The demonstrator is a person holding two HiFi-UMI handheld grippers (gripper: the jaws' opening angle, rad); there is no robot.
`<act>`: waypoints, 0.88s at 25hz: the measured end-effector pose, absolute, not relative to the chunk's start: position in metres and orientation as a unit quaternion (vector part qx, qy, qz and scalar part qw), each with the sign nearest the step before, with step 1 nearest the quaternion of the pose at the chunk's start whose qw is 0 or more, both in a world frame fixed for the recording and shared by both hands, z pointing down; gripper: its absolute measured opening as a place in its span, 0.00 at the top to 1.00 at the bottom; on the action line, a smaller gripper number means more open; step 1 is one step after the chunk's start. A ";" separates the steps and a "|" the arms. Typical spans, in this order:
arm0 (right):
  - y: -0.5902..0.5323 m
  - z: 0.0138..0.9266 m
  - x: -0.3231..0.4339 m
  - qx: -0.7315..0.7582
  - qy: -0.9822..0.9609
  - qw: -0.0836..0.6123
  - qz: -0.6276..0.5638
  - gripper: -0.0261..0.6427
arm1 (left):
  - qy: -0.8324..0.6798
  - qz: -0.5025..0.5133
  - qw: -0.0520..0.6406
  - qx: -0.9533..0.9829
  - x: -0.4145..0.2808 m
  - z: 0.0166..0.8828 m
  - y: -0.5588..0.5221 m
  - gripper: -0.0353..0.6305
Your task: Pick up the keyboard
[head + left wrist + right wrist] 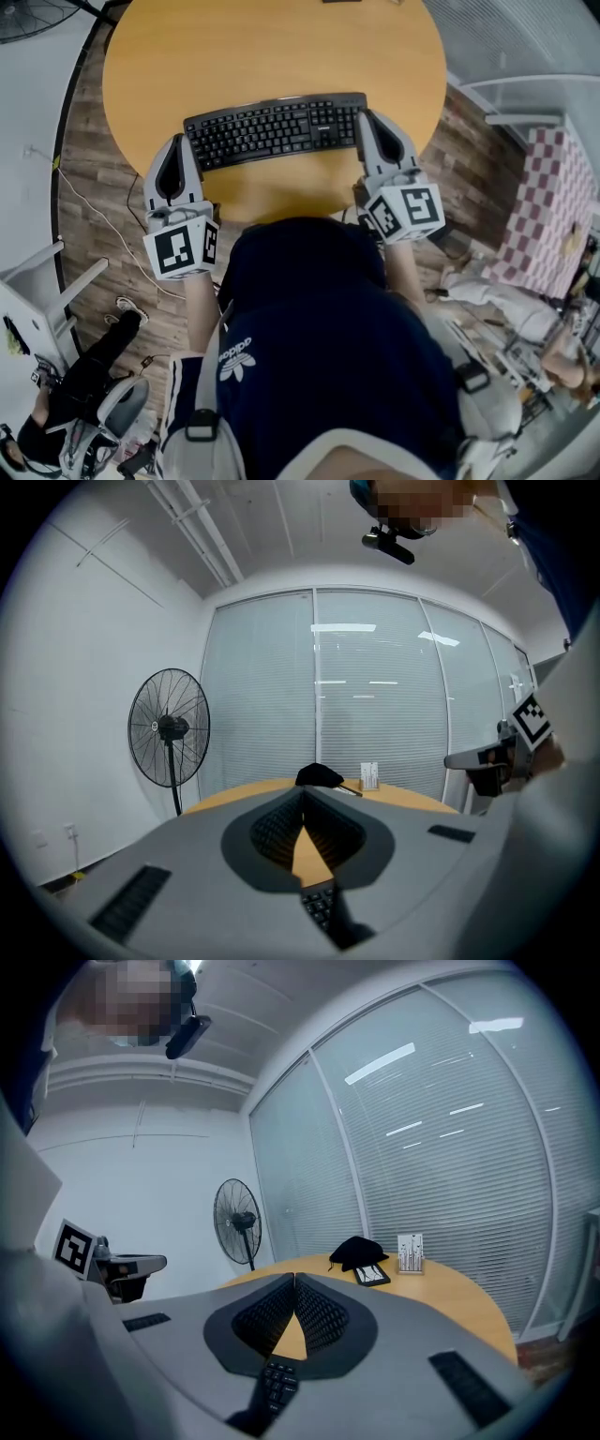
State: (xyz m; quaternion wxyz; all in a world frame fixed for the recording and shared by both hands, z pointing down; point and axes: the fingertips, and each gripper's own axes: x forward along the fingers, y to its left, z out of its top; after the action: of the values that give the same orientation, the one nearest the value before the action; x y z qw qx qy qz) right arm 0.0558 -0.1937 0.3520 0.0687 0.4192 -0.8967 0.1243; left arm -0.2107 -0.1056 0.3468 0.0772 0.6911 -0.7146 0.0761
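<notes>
Tabletop [281, 47] of orange-brown wood, round, is seen to take up the upper part of the head view, with plank flooring round it. The keyboard [277, 128], black and full-width, is laid flat on the half of the table nearer the person. Its long side runs roughly along the near rim, and a strip of bare wood is left between them.

The left gripper [176, 142] is set at the keyboard's left end and the right gripper [368, 116] at its right end, each pointed away from the person. In both gripper views the jaws are brought together so that their tips meet. Nothing is clamped in either. Only a sliver of keys is seen low down through the gap near the jaw roots, so each end is judged to lie just under or beside its gripper.

The step in hand is judged to be the approach, with the lift not yet begun. For the next move, the two ends would need to be caught evenly, whether by opening the jaws over the ends or by pressing inward from both sides, and then raised level so that neither end drops.

Room is ample. The far half of the table is bare in the head view. A black pouch [358, 1251], a flat device [373, 1275] and a small card stand [410, 1252] are set well apart from the keyboard, at the far rim.
</notes>
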 end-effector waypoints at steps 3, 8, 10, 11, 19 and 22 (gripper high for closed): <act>-0.202 0.357 0.061 0.422 -0.895 0.075 0.126 0.96 | -0.714 0.088 0.096 0.688 -0.221 0.358 -0.109 0.94; -0.219 0.378 0.079 0.430 -0.886 0.100 0.143 0.95 | -0.721 0.098 0.129 0.674 -0.239 0.379 -0.113 0.88; -0.228 0.388 0.087 0.432 -0.882 0.106 0.157 0.87 | -0.719 0.093 0.155 0.671 -0.244 0.393 -0.116 0.85; -0.232 0.393 0.091 0.435 -0.879 0.110 0.164 0.82 | -0.718 0.090 0.170 0.669 -0.247 0.401 -0.117 0.83; -0.268 0.446 0.113 0.438 -0.861 0.151 0.210 0.82 | -0.700 0.104 0.277 0.649 -0.265 0.476 -0.127 0.75; -0.278 0.469 0.113 0.431 -0.856 0.178 0.224 0.82 | -0.696 0.118 0.307 0.638 -0.275 0.503 -0.132 0.75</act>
State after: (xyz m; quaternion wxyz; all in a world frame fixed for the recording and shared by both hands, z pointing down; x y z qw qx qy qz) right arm 0.1132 -0.2778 0.4694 0.1779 0.4305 -0.8559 0.2245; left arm -0.2747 -0.1324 0.5029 0.3067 0.6380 -0.6964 0.1177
